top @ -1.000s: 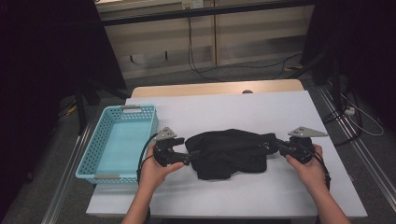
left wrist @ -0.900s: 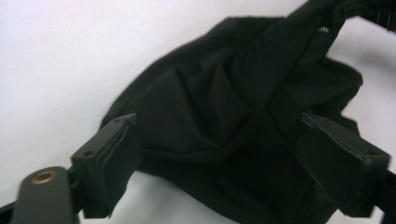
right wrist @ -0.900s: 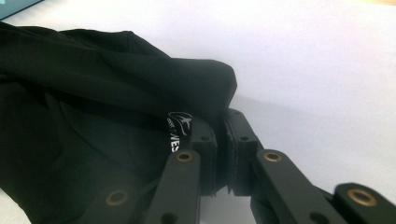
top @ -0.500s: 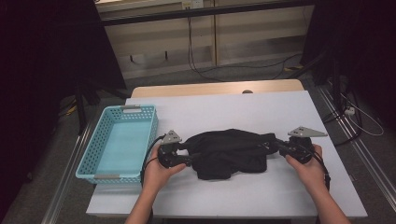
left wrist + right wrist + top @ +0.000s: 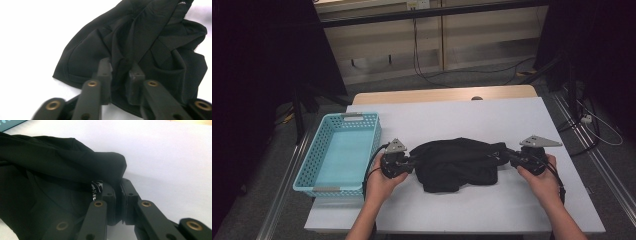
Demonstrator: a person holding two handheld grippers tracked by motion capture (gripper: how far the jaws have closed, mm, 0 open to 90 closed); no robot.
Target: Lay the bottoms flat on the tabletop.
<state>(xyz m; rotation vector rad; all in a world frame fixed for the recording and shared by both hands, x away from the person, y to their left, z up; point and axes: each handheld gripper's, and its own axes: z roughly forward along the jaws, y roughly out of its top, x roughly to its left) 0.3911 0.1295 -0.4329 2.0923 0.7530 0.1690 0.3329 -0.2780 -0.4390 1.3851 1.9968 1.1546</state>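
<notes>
Garment, black and crumpled, lies on the white table toward its front edge, about midway between the side edges. Left gripper is at the garment's left end; its jaws have just been closing, with a fold of cloth between them and a narrow gap left in the left gripper view. Right gripper is clamped on the garment's right edge, jaws nearly together. Blue basket sits at the table's left edge, just beside the left hand.
</notes>
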